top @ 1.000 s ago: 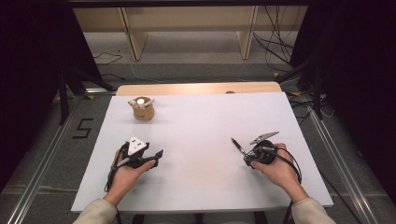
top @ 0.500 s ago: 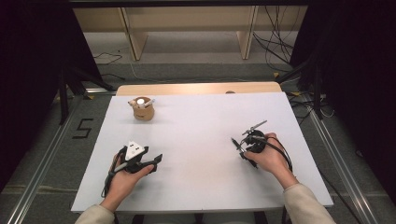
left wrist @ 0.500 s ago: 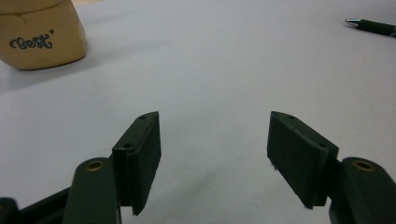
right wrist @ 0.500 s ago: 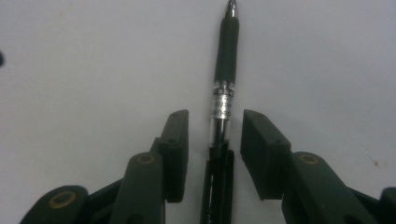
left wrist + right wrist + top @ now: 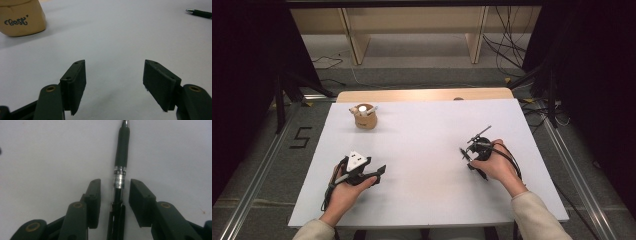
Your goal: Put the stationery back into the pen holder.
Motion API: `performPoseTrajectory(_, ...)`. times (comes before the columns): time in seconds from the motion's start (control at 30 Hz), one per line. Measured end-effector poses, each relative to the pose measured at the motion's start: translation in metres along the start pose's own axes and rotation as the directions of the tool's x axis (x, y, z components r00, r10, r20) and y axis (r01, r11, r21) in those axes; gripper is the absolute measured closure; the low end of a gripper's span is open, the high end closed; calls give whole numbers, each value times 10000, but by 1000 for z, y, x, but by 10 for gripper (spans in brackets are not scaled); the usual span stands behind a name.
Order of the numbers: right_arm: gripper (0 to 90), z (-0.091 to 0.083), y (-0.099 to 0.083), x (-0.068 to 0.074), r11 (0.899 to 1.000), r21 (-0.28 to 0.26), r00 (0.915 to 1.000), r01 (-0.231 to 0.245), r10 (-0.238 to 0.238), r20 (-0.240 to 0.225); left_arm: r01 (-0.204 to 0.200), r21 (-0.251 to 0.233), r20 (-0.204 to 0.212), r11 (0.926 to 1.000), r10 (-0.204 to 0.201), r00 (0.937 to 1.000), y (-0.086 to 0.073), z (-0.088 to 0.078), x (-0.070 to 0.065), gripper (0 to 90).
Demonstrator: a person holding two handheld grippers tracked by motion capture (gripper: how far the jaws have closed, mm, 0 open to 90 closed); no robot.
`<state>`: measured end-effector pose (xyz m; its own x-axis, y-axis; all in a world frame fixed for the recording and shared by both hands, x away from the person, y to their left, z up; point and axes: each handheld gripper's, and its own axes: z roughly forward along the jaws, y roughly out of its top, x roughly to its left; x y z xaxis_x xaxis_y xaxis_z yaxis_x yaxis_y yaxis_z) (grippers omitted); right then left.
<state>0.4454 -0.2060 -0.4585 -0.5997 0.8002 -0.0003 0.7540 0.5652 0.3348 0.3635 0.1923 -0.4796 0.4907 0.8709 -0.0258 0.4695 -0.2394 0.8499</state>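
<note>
A black pen (image 5: 122,150) lies flat on the white table (image 5: 422,200). My right gripper (image 5: 115,190) is lowered over its rear half. The jaws have just been opening and stand open, with the pen between them and a gap on each side. In the high view the right gripper (image 5: 467,155) sits at the table's right, held by a hand. My left gripper (image 5: 378,174) rests at the front left, open with nothing between its jaws (image 5: 116,72). A tan cup (image 5: 365,117) marked "Best" (image 5: 22,20) stands at the back left, with white-tipped items in it. The pen (image 5: 200,12) is far off in the left gripper view.
A wooden strip (image 5: 422,95) runs along the table's far edge. Beyond it are wooden shelf legs (image 5: 357,45) and cables (image 5: 507,55) on the floor. A "5" (image 5: 299,137) is marked on the floor at the left.
The right hand has moved left and slightly away from the person, bringing its gripper over the pen. The left hand has stayed where it was.
</note>
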Motion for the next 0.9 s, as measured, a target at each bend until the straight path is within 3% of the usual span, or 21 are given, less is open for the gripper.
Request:
performPoseTrajectory(0.33,668,1,5,4,9990,434,9998,61,-68,169,17,-1,14,10000,-17,10000,0,0,0,348)
performPoseTrajectory(0.9,761,1,6,-2,9982,541,9996,-261,264,-54,20,-21,26,10000,-20,10000,0,0,0,348)
